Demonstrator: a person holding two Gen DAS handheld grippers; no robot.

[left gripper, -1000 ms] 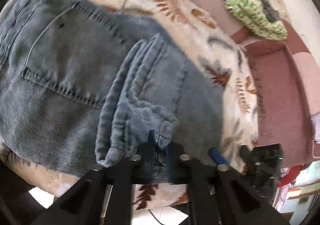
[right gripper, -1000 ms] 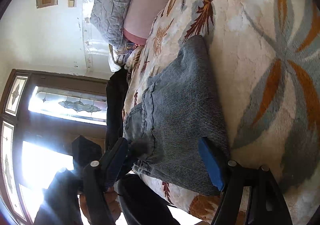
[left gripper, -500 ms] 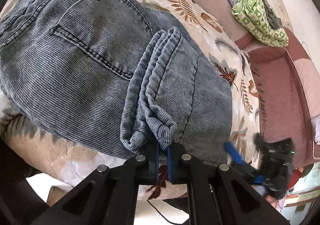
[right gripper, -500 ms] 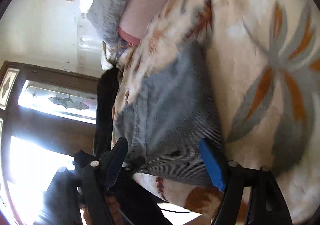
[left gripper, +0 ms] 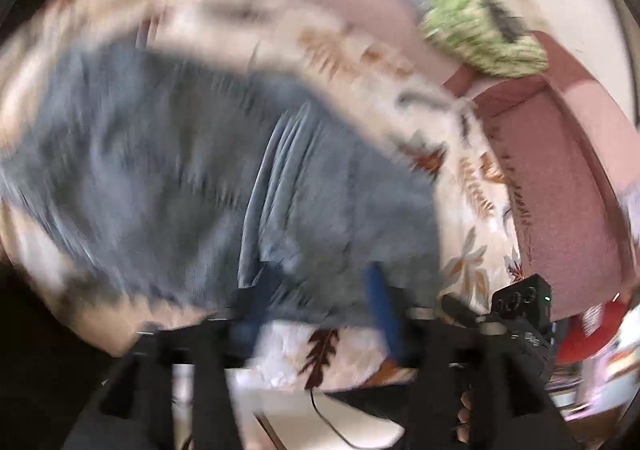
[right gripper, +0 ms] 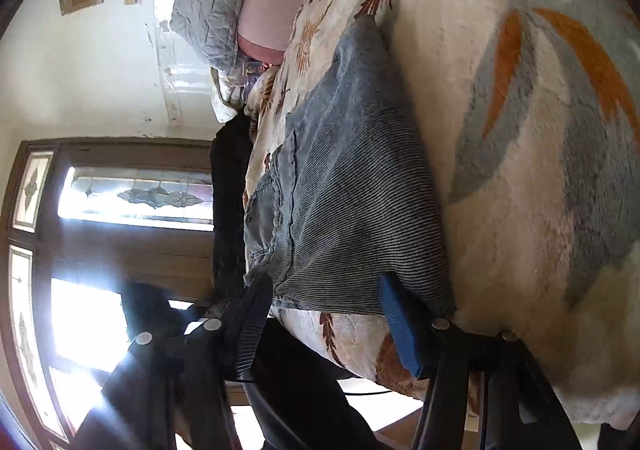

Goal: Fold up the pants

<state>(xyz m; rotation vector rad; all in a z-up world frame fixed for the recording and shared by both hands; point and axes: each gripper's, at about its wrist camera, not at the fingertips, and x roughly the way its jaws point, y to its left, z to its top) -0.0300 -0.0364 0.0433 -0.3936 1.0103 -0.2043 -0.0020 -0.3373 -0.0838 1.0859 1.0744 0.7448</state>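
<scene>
Your left gripper (left gripper: 320,302) has just let go: its fingers (left gripper: 380,306) have been opening and now stand apart, with the folded edge of the pants (left gripper: 180,177) lying just ahead of the tips and no pad pressing on it. That view is badly blurred, so you cannot tell whether a fingertip brushes the cloth.

Your right gripper (right gripper: 324,314) has its fingers (right gripper: 400,330) spread on either side of the near corner of the pants (right gripper: 360,189); they have just been closing in, and the corduroy sits between them. The blue pad lies at the hem's right corner and the black finger at the bunched left fold, but a firm pinch does not show, so the cloth reads as straddled rather than clamped.

The pants lie folded on the leaf-patterned blanket (right gripper: 540,129) covering the bed, stretching away from both sets of fingers. Beyond the left fingers, to the far right, a green cloth (left gripper: 480,33) rests on a pink sofa (left gripper: 560,169). Past the right fingers' left side stands a stained-glass window (right gripper: 136,193).
</scene>
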